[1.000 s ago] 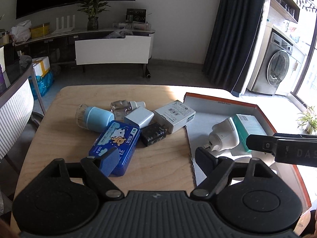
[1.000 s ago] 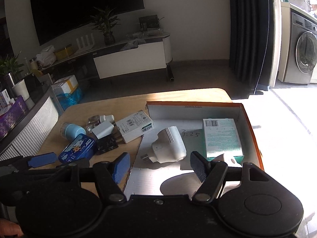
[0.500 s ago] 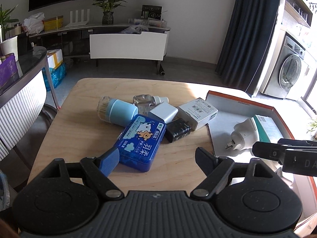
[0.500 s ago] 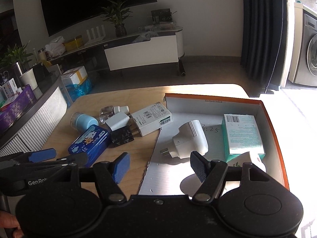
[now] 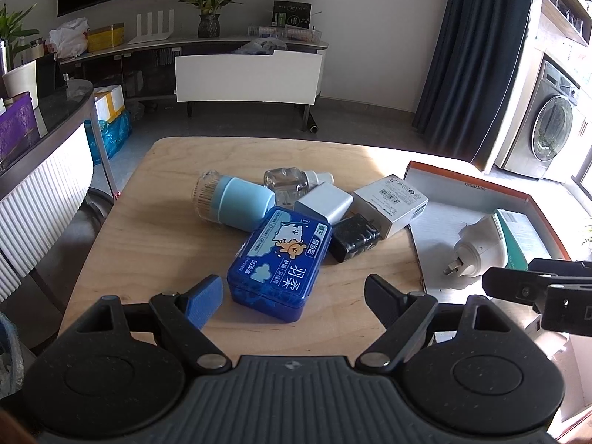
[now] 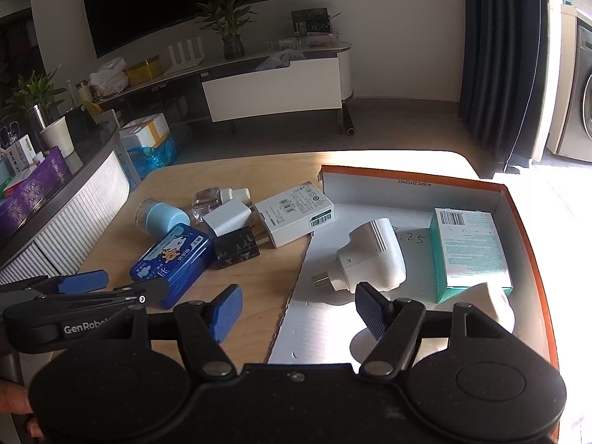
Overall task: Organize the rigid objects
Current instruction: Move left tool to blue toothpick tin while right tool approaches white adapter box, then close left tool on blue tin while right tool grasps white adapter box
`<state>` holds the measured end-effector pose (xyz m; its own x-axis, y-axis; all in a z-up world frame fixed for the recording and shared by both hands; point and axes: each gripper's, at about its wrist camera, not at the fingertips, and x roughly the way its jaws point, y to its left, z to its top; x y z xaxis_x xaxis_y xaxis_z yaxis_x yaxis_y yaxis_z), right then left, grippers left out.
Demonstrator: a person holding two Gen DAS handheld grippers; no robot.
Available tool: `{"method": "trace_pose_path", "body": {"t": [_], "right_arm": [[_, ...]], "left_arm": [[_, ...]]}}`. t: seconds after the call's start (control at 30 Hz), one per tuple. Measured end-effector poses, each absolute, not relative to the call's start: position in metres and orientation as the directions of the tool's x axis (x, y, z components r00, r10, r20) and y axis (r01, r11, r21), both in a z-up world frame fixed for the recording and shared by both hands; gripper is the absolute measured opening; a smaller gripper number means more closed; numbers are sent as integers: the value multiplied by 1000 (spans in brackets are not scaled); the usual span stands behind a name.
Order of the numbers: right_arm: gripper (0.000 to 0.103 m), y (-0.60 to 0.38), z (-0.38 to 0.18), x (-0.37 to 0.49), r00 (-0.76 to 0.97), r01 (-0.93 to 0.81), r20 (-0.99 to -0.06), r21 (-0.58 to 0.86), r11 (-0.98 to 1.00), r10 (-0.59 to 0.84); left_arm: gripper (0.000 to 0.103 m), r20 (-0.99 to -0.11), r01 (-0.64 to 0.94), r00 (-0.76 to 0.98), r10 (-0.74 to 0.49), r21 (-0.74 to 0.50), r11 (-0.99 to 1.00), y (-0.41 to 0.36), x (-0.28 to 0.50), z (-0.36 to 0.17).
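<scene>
A blue tin (image 5: 279, 262) lies on the wooden table (image 5: 148, 222) just ahead of my open, empty left gripper (image 5: 294, 294). Behind it lie a light-blue toothpick jar (image 5: 235, 201), a clear bottle (image 5: 292, 183), a white charger (image 5: 323, 201), a black block (image 5: 355, 236) and a white box (image 5: 390, 201). An orange-rimmed box (image 6: 525, 229) on the right holds a white plug adapter (image 6: 373, 257), a teal box (image 6: 470, 251) and a white round item (image 6: 492, 303). My right gripper (image 6: 299, 309) is open and empty at the box's near left edge. The blue tin (image 6: 174, 259) shows there too.
A curved white-ribbed counter (image 5: 40, 185) stands left of the table. A TV stand (image 5: 244, 70) and a plant are behind. A dark curtain (image 5: 477, 55) and a washing machine (image 5: 551, 129) are at the right. The table's front edge is under my grippers.
My left gripper has swung left and closer, so the blue tin now sits centred between its fingers. My right gripper has shifted slightly; both stay open.
</scene>
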<state>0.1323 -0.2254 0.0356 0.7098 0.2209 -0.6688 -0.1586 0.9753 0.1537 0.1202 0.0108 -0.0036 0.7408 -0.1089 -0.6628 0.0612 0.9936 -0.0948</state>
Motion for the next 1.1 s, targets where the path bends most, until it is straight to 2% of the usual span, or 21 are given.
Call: {"method": "trace_pose_path", "body": {"t": [0.97, 1.07, 1.1], "right_arm": [[82, -217, 17, 168, 677, -184, -701, 132, 974, 223], [83, -217, 16, 178, 675, -193, -701, 133, 972, 230], [83, -217, 16, 182, 675, -198, -701, 130, 972, 231]], "left_arm": [[90, -714, 70, 697, -67, -26, 997, 16, 177, -42], [88, -698, 86, 712, -77, -22, 996, 15, 181, -42], [84, -691, 97, 717, -85, -22, 995, 15, 182, -42]]}}
